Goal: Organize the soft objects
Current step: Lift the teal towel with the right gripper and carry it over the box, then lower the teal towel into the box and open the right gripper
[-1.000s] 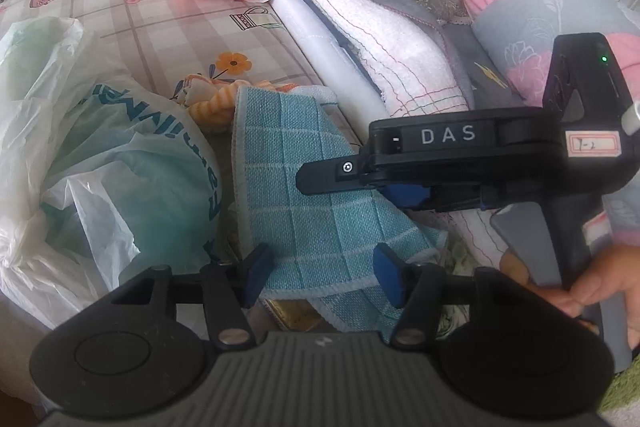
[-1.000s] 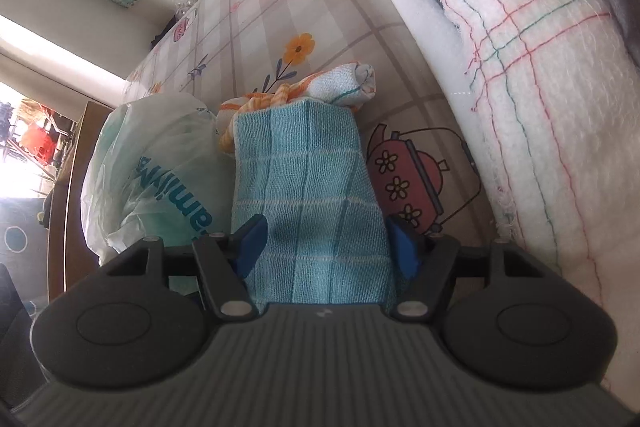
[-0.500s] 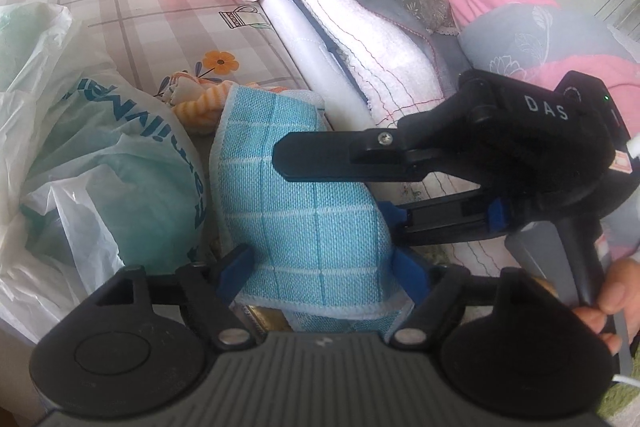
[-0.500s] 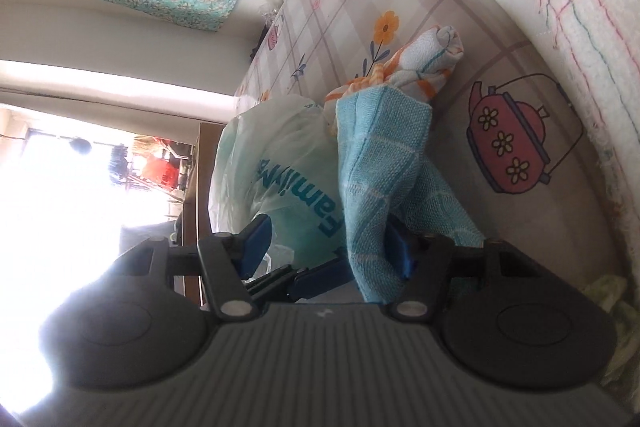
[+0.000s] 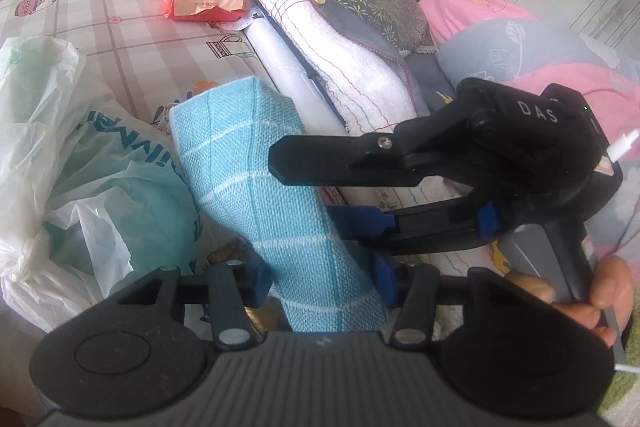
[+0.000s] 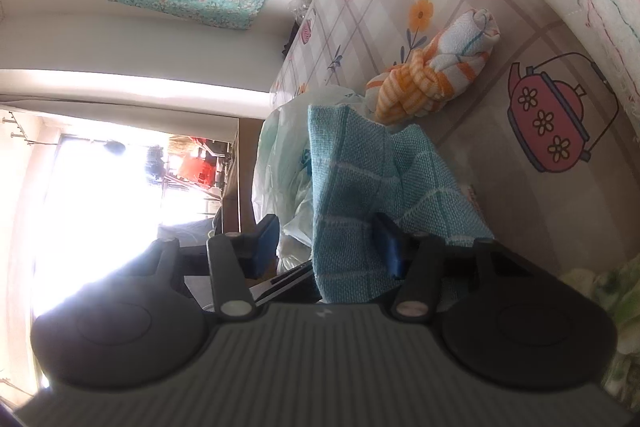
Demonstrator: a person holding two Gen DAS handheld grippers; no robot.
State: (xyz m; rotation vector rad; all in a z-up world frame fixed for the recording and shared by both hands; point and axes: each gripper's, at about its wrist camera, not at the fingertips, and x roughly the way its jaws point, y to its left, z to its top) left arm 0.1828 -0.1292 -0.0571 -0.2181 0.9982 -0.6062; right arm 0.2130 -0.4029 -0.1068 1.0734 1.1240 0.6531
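While both grippers' jaws were closing, the left gripper [image 5: 322, 277] pinched the near end of the blue cloth [image 5: 276, 203], which stood up off the patterned bedsheet [image 5: 120, 23] between a plastic bag [image 5: 80, 163] on the left and a white blanket [image 5: 340, 55] on the right. The right gripper [image 5: 316, 195] reached in from the right with the cloth between its fingers; in its own view only one pad [image 6: 386, 243] touched the cloth, so its grip could not be told. A knotted orange towel [image 6: 436, 67] lay just beyond the cloth.

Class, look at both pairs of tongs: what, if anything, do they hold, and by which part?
Both pairs are closing on the blue checked cloth: left tongs around its near end, right tongs around its bunched near edge.
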